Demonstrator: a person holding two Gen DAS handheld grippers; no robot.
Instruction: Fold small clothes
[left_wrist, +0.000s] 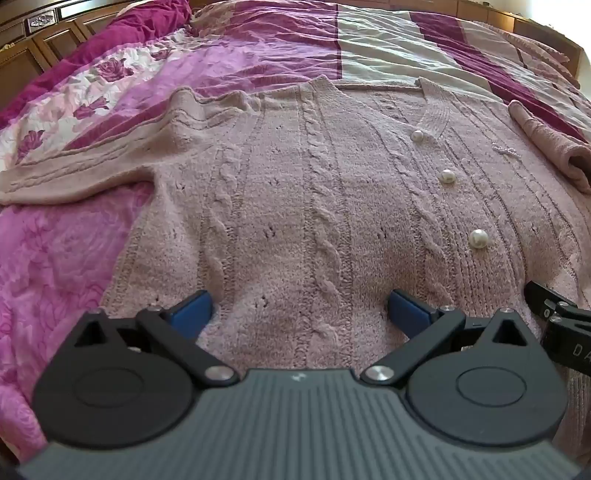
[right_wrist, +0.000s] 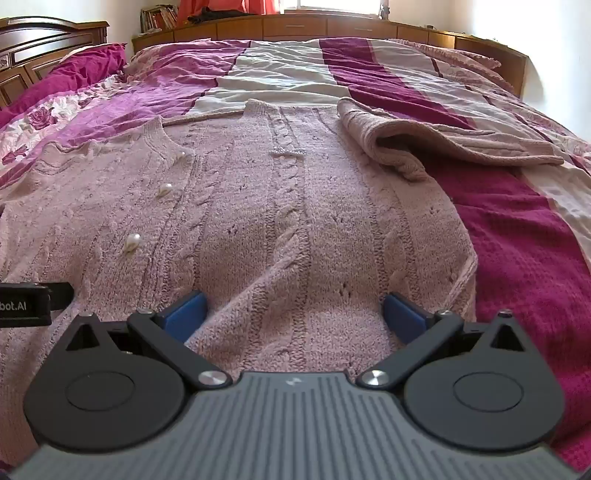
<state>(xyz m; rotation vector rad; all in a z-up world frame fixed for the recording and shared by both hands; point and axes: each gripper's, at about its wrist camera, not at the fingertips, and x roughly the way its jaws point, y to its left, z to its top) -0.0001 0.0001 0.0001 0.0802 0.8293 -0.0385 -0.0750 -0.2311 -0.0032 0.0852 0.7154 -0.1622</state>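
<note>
Both grippers sit low over the cardigan's hem: my left gripper (left_wrist: 300, 310) and right gripper (right_wrist: 293, 308) have jaws spread fully wide, gripping nothing, knit just showing in the gap. Pink cardigan (left_wrist: 314, 192) lies flat, front up, on the bedspread (left_wrist: 258, 48), pearl buttons (left_wrist: 478, 238) down its middle. Left sleeve (left_wrist: 92, 158) stretches sideways; right sleeve (right_wrist: 424, 136) is folded loosely beside the shoulder.

Left gripper (left_wrist: 299, 310) tilted downward, jaws spread wide, blue pads (left_wrist: 192, 312) far apart, nothing clamped between. Right gripper (right_wrist: 293, 312) likewise angled down, jaws fully apart, blue pads (right_wrist: 184, 310) holding nothing. Side by side, each visible at the edge of the other's view
</note>
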